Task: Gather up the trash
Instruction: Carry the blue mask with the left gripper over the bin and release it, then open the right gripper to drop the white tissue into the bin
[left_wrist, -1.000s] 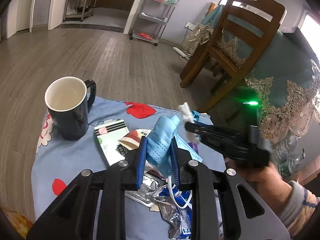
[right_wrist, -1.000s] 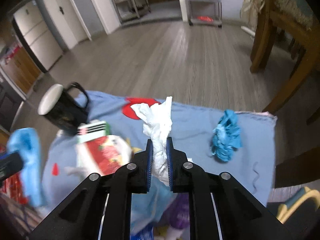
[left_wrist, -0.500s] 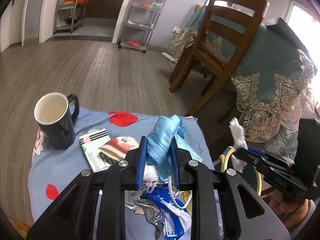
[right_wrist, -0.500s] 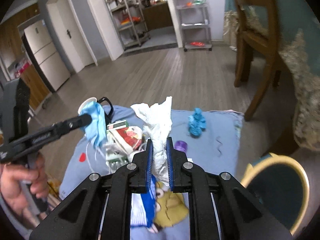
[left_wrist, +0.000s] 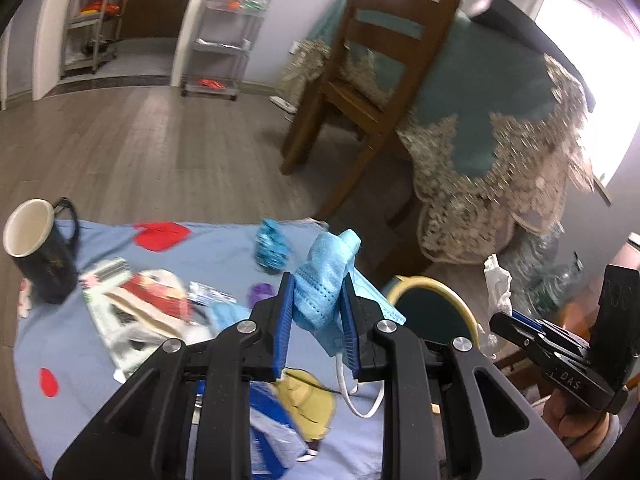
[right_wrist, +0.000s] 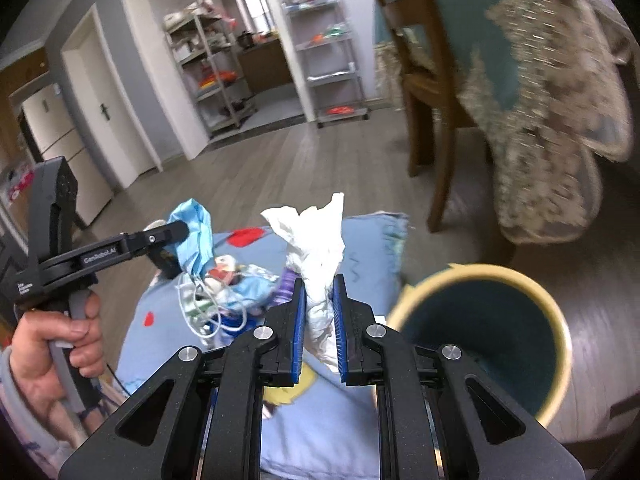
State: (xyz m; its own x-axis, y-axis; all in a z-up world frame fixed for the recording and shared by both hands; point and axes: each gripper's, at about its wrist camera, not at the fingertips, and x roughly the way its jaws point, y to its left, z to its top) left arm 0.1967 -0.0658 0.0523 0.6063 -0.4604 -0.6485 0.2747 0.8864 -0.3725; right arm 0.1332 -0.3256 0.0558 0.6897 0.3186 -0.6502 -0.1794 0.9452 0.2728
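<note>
My left gripper [left_wrist: 317,292] is shut on a light blue face mask [left_wrist: 326,280], whose white ear loop hangs below the fingers. It hangs over the right edge of the blue cloth [left_wrist: 92,360], just left of the bin [left_wrist: 430,310]. My right gripper [right_wrist: 319,294] is shut on a crumpled white tissue [right_wrist: 314,240] and sits close to the left of the yellow-rimmed, dark teal bin [right_wrist: 484,336]. In the right wrist view the left gripper [right_wrist: 182,230] shows at left with the mask [right_wrist: 196,236]. In the left wrist view the right gripper [left_wrist: 496,320] shows at right, past the bin, with the tissue [left_wrist: 497,284].
On the cloth lie a black mug [left_wrist: 38,252], a red and white packet [left_wrist: 160,300], a crumpled blue wad [left_wrist: 272,244], a small purple piece [left_wrist: 260,292] and blue and yellow wrappers [left_wrist: 288,412]. A wooden chair [left_wrist: 372,80] and a teal-clothed table [left_wrist: 500,120] stand behind the bin.
Both grippers have risen and swung right, off the trash pile towards the bin, each keeping its load. The right gripper has gone from over the cloth to beside the bin's rim.
</note>
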